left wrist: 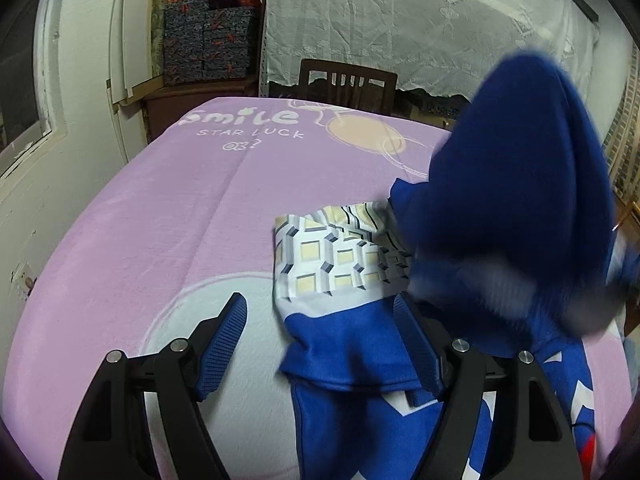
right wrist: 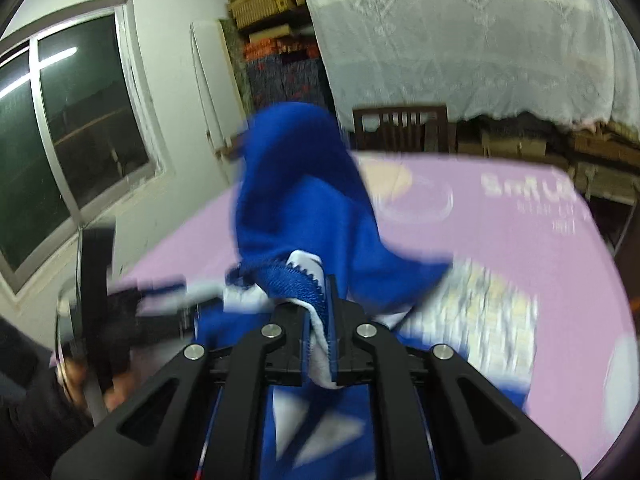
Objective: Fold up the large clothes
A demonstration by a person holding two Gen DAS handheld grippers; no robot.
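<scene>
Clamped on a fold of the royal-blue fleece garment with white trim (right wrist: 304, 208), the right gripper (right wrist: 320, 316) has its black jaws pressed together on a toothed blue-and-white edge, and the cloth rises from them in a blurred peak above the table. Spread wide with nothing between its blue ribbed pads (left wrist: 224, 344), the left gripper (left wrist: 320, 344) hovers tilted down over the near part of the same garment, which lies in a heap on the lilac fleece table cover (left wrist: 140, 220); its right pad sits just beside the blue cloth. Beside the heap lies a folded white cloth printed with cream squares and grey blocks (left wrist: 332, 256), partly under the lifted blue fabric. White lettering on the cover reads "Smile" and "STAR LUCK" (left wrist: 248, 124). Behind the table stand a dark wooden slatted chair (left wrist: 348, 80), a white lace curtain (left wrist: 420, 20) and stacked patterned boxes (left wrist: 208, 40); a dark window (right wrist: 80, 120) is at the right-wrist view's left.
</scene>
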